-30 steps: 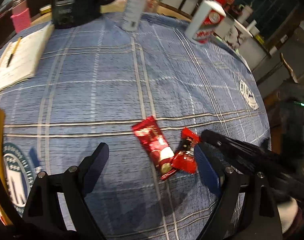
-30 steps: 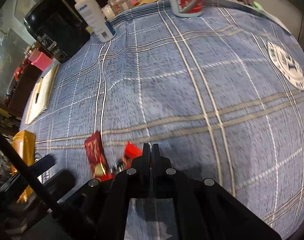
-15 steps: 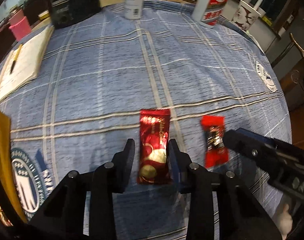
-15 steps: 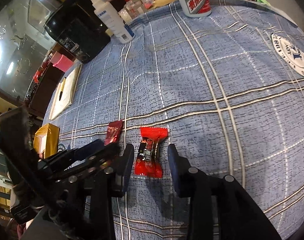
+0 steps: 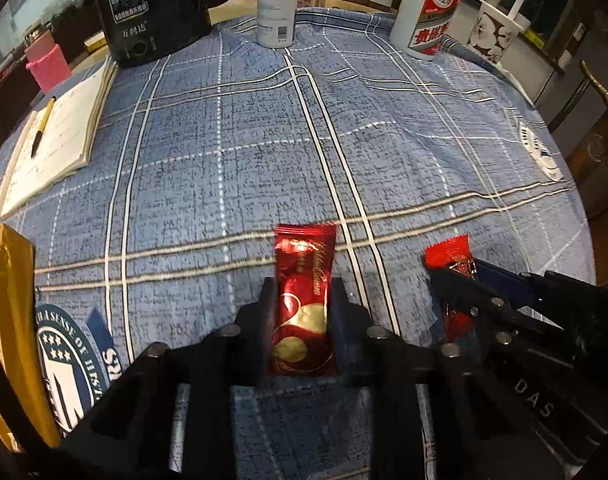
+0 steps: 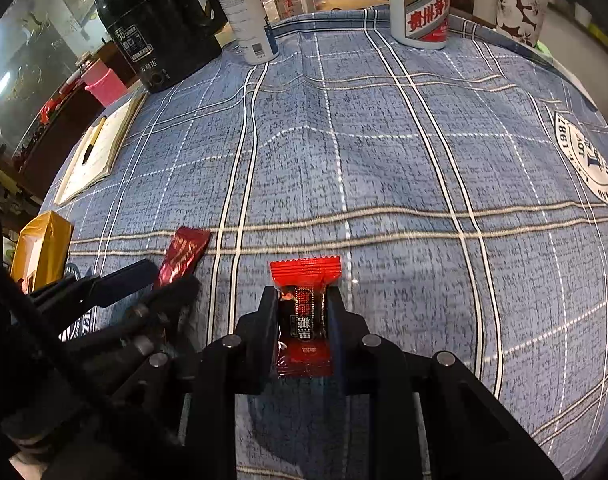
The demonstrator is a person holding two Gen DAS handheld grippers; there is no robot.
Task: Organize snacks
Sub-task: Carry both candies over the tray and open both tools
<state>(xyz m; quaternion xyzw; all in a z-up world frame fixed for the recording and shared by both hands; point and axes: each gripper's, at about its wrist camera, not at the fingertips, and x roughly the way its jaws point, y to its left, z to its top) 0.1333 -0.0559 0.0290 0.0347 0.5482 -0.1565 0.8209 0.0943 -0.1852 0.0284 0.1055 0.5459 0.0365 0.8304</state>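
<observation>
Left wrist view: the left gripper [image 5: 302,300] points steeply down at the surface [image 5: 264,140], which is covered in a blue plaid cloth. Its jaws are closing on the dark red snack packet [image 5: 304,292], and the pads already sit against both long edges of the wrapper at about its lower half. The packet lies flat, its upper end sticking out past the fingertips toward the middle of the cloth. To the right, the right gripper [image 5: 456,280] comes in beside it over the bright red candy [image 5: 450,256]. A yellow box [image 5: 4,300] stands at the left edge; a black kettle [image 5: 152,8], a white bottle [image 5: 276,4] and a notebook [image 5: 60,136] sit well apart at the far side.

Right wrist view: the right gripper's jaws are also closing, narrow now, with the bright red candy between them and the pads on its dark middle section; its crimped top edge fans out beyond the tips. Whether it has left the cloth I cannot tell from this angle. The left gripper shows at the lower left with the dark red packet's end poking out.

Both snacks look light, thin and soft, in glossy foil that will likely crinkle and slip. A grip across the filled middle, not the flat crimped ends, should hold best; a gentle squeeze ought to do, since the contents could crush. Being so flat, each may slide on the cloth before it lifts.
</observation>
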